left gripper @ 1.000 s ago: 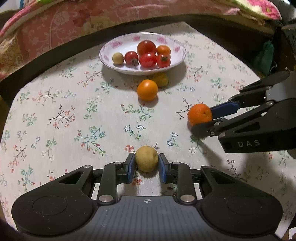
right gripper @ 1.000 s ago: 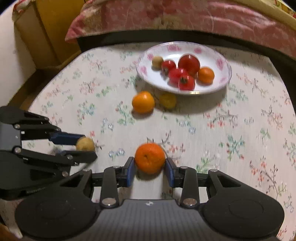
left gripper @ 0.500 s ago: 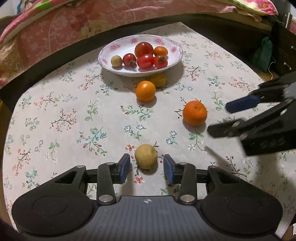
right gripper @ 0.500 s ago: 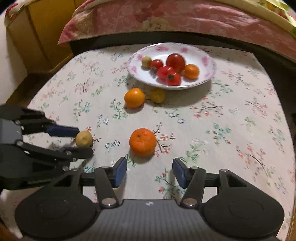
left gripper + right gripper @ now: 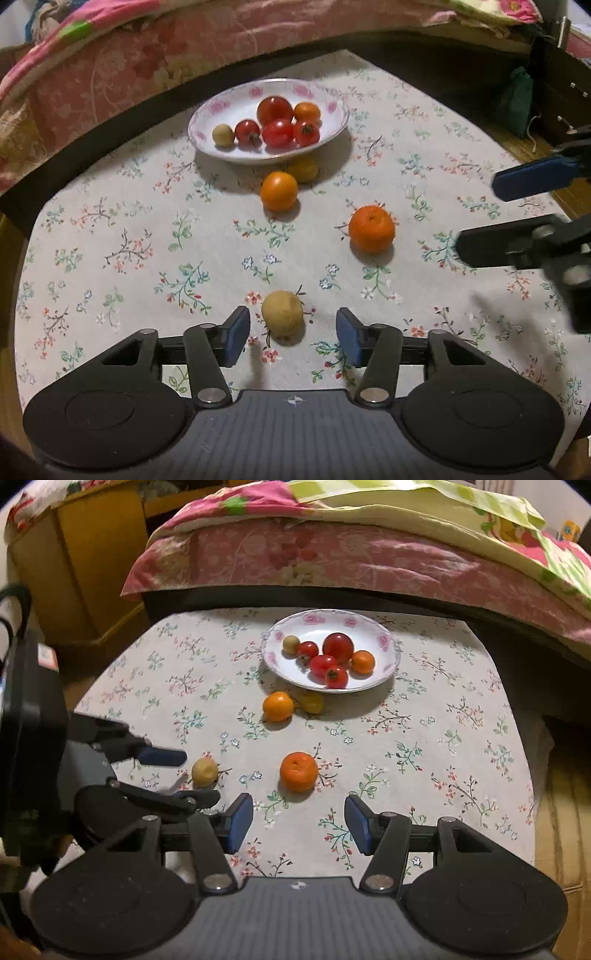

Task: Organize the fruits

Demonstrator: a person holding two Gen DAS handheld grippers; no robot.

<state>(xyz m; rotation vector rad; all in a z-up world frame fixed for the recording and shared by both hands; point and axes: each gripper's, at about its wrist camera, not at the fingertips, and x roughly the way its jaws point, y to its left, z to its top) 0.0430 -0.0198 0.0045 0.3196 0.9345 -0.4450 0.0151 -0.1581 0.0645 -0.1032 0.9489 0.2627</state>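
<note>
My left gripper (image 5: 291, 338) is open; a small tan fruit (image 5: 282, 313) lies on the tablecloth between its fingertips, untouched. My right gripper (image 5: 299, 821) is open, pulled back from a large orange (image 5: 298, 771) that rests on the cloth ahead of it. The orange also shows in the left wrist view (image 5: 371, 229), with the right gripper (image 5: 517, 210) beside it. A smaller orange (image 5: 279, 191) and a yellow fruit (image 5: 303, 169) lie in front of a white floral plate (image 5: 221, 110) that holds several tomatoes and small fruits.
The table carries a floral cloth (image 5: 110, 240). A bed with a pink quilt (image 5: 332, 554) runs along the far edge. A yellow cabinet (image 5: 74, 572) stands at the far left, and a dark green bag (image 5: 519, 99) hangs at the right.
Both grippers opened and let go of their fruit: the tan fruit and the large orange now rest on the cloth. Both grippers have drawn back, the right one farther.
</note>
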